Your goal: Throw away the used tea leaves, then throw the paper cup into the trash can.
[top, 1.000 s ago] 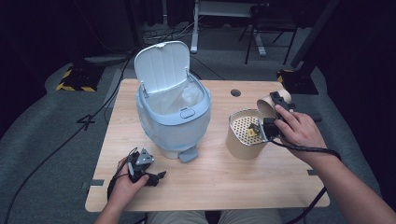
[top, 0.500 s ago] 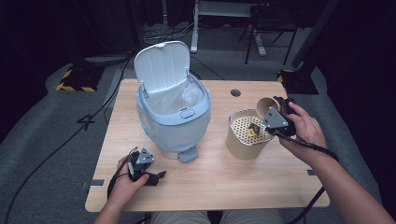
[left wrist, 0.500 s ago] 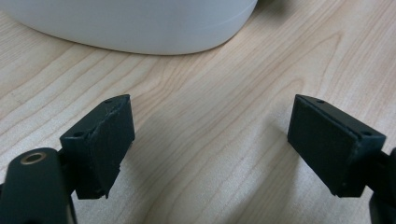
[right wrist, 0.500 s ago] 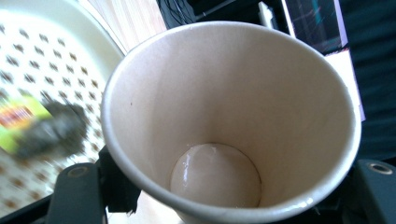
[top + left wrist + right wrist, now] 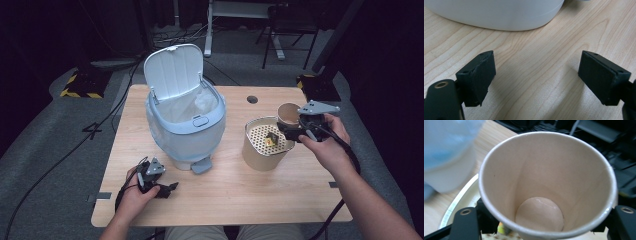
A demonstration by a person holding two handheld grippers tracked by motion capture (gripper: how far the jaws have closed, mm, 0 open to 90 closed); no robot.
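The right gripper (image 5: 295, 131) has a paper cup (image 5: 288, 114) between its jaws. Jaws are closed part way and press on the cup's sides, one on each side, seen in the right gripper view near the cup's (image 5: 546, 187) rim. The cup is tipped, w/ its open mouth facing the camera on that gripper. Inside it looks bare, w/ a shiny round bottom. In the high view the cup is up off the desk (image 5: 235, 190), right at the far right edge of a round tan tub (image 5: 263, 150). The tub has a top w/ lots of little holes, and a small dark and yellow bit (image 5: 272, 139) lies on it.

The left gripper (image 5: 172, 187) is low at the near left of the desk, held in the person's left hand (image 5: 136, 192). Its jaws stand wide open w/ nothing between them, just bare wood. The pale bottom of the bin (image 5: 499, 12) is just past them in the left gripper view.

The light blue bin (image 5: 186, 125) stands in the middle of the desk, btw the two grippers. Its lid (image 5: 175, 72) is flipped up and a clear bag (image 5: 200, 102) lines it. A small pedal (image 5: 201, 165) sticks out at its front.
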